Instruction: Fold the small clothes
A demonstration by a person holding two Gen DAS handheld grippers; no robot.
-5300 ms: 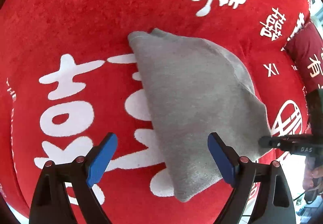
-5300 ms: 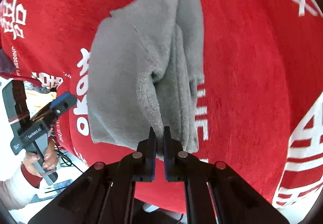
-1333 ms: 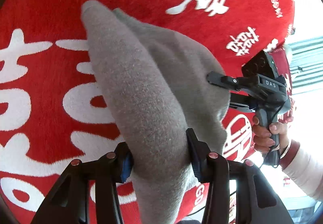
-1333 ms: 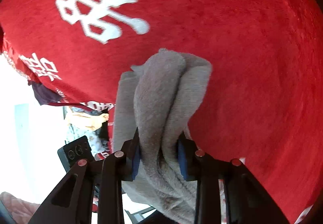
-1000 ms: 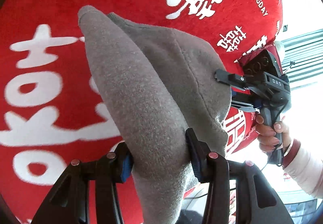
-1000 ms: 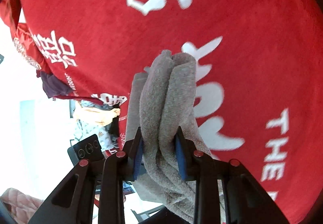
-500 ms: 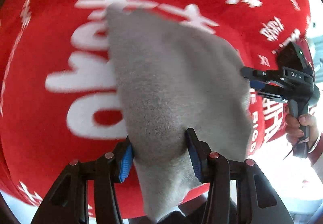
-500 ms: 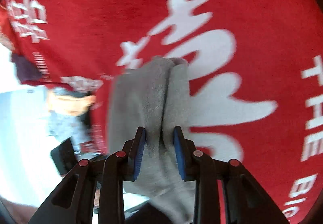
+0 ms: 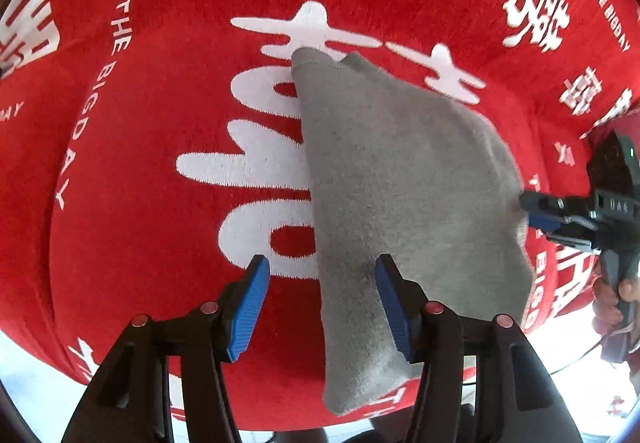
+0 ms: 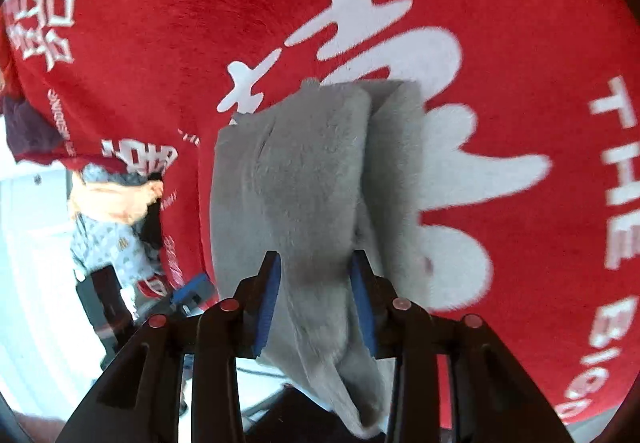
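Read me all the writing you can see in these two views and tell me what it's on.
"THE BIGDAY": white print on the red cloth, repeated in both views.
"DAS": on the right gripper body, left wrist view.
Large white Chinese characters on the red cloth: not transcribed here.
Gray garment: no writing.

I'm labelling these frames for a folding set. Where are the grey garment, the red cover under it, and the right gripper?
grey garment (image 9: 400, 179): left wrist view, middle of the folded panel.
red cover (image 9: 160, 123): left wrist view, bare red pile left of the garment.
right gripper (image 10: 316, 295): right wrist view, midway between its blue fingertips, garment between them.
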